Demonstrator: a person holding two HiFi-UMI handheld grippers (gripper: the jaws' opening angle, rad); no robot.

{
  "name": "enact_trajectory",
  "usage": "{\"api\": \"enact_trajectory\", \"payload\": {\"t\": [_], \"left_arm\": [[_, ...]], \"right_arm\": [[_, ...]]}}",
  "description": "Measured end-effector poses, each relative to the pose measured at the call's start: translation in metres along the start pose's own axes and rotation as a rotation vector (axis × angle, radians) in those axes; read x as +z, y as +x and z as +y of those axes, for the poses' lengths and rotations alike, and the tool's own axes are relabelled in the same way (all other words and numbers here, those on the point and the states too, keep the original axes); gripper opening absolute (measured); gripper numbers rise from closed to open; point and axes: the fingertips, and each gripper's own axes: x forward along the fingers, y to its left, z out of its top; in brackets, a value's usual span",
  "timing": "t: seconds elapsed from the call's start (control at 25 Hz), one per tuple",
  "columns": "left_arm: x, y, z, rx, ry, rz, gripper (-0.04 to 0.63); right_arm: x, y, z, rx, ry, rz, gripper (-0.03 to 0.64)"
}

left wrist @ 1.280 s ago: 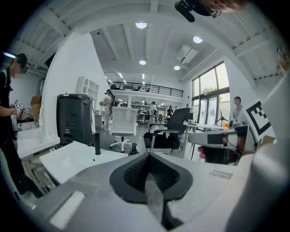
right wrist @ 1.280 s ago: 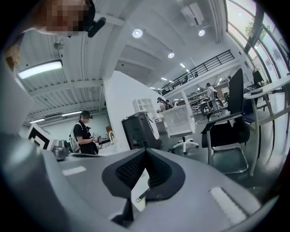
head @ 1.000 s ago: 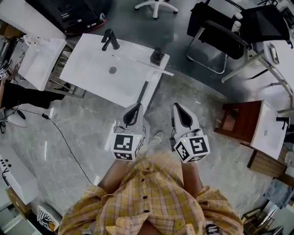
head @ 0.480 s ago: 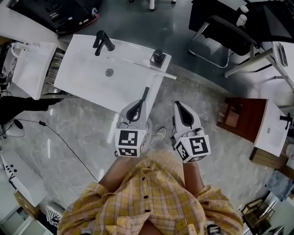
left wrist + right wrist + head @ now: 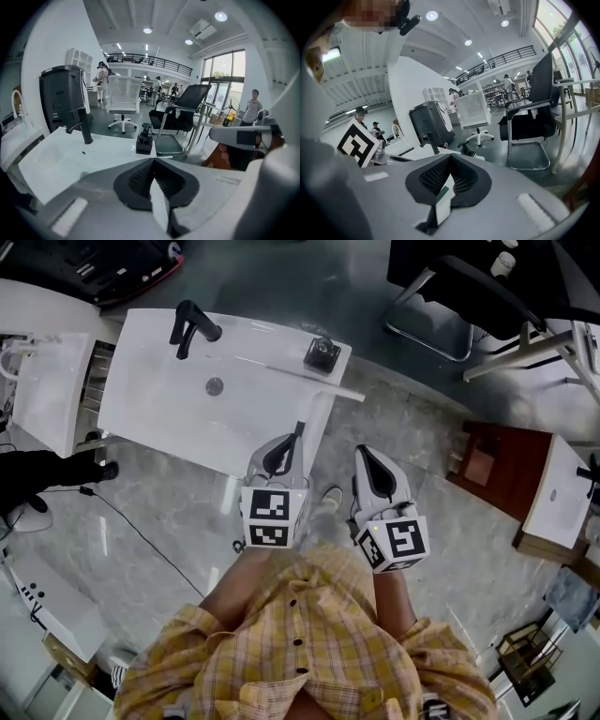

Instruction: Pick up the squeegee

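The squeegee lies at the right end of the white sink counter [image 5: 159,399]: a thin pale blade [image 5: 330,387] across the corner and a dark handle [image 5: 299,432] that points toward me. In the head view my left gripper [image 5: 288,441] is shut and empty, its tip right at the handle's near end; I cannot tell whether they touch. My right gripper [image 5: 367,456] hangs beside it over the floor, shut and empty. The left gripper view has the closed jaws [image 5: 153,161] hiding the handle. In the right gripper view the pads [image 5: 450,158] meet.
A black faucet [image 5: 187,326] and a black soap dispenser [image 5: 322,353] stand on the counter. A black chair [image 5: 459,296] is beyond it, a wooden cabinet [image 5: 487,465] to the right, a cable [image 5: 141,531] on the floor at left. My shoe [image 5: 328,495] is below the grippers.
Both grippers have sunk and moved forward toward the counter. The left gripper's tip has come up to the squeegee handle's near end. Both stayed shut.
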Motion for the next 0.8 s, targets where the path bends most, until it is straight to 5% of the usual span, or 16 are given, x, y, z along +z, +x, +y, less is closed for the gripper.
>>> {"api": "enact_trajectory", "payload": {"t": [0.4,0.8], "left_arm": [[-0.016,0.038,0.009,-0.025,-0.016,0.128,0.000],[-0.027,0.063,0.014,-0.040,-0.013,0.214,0.069]], "right_arm": [[-0.017,0.027,-0.007,-0.015,0.042,0.048,0.001],[-0.027,0.040,-0.015,-0.024,0.077,0.069,0.002]]}}
